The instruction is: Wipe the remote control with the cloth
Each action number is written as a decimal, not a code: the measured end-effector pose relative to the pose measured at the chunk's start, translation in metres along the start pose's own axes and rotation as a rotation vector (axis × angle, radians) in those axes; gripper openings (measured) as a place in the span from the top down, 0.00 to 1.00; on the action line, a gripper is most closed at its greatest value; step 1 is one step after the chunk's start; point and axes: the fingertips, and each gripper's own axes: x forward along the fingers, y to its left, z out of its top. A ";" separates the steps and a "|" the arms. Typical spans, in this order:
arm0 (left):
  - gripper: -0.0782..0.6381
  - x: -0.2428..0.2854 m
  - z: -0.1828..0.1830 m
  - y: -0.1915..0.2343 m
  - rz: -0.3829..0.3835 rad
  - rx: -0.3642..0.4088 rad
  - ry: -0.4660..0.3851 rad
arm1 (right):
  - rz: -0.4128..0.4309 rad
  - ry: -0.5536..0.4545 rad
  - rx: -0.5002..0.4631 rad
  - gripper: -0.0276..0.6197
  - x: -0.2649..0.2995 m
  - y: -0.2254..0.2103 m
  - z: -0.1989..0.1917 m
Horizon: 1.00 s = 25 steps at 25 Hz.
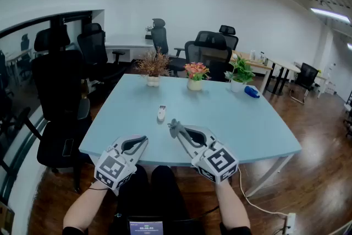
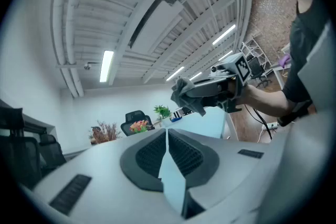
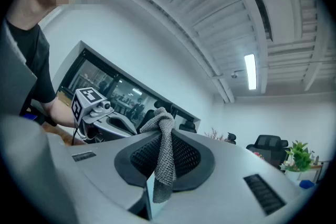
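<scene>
Blue table (image 1: 236, 118): pots (image 1: 194, 84) (three) behind remote (image 1: 161, 113)

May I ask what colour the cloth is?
The cloth is grey and knitted; the right gripper view shows it best.

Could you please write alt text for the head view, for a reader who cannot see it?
The right gripper holds a grey cloth above a light blue table, short of a white remote control; the left gripper is shut and empty.
</scene>
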 end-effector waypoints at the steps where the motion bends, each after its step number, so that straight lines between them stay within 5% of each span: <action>1: 0.87 0.017 -0.012 0.011 0.016 -0.042 0.024 | -0.004 0.018 0.009 0.91 0.002 -0.008 -0.010; 7: 0.39 0.141 -0.099 0.077 0.070 -0.277 0.316 | -0.046 0.075 0.058 0.91 0.012 -0.060 -0.054; 14: 0.32 0.267 -0.188 0.124 0.146 -0.408 0.577 | -0.102 0.126 0.101 0.91 0.016 -0.110 -0.094; 20: 0.37 0.285 -0.218 0.160 0.013 -0.357 0.668 | -0.126 0.156 0.117 0.91 0.019 -0.144 -0.116; 25: 0.40 0.303 -0.225 0.167 -0.095 -0.322 0.654 | -0.094 0.176 0.143 0.91 0.052 -0.162 -0.138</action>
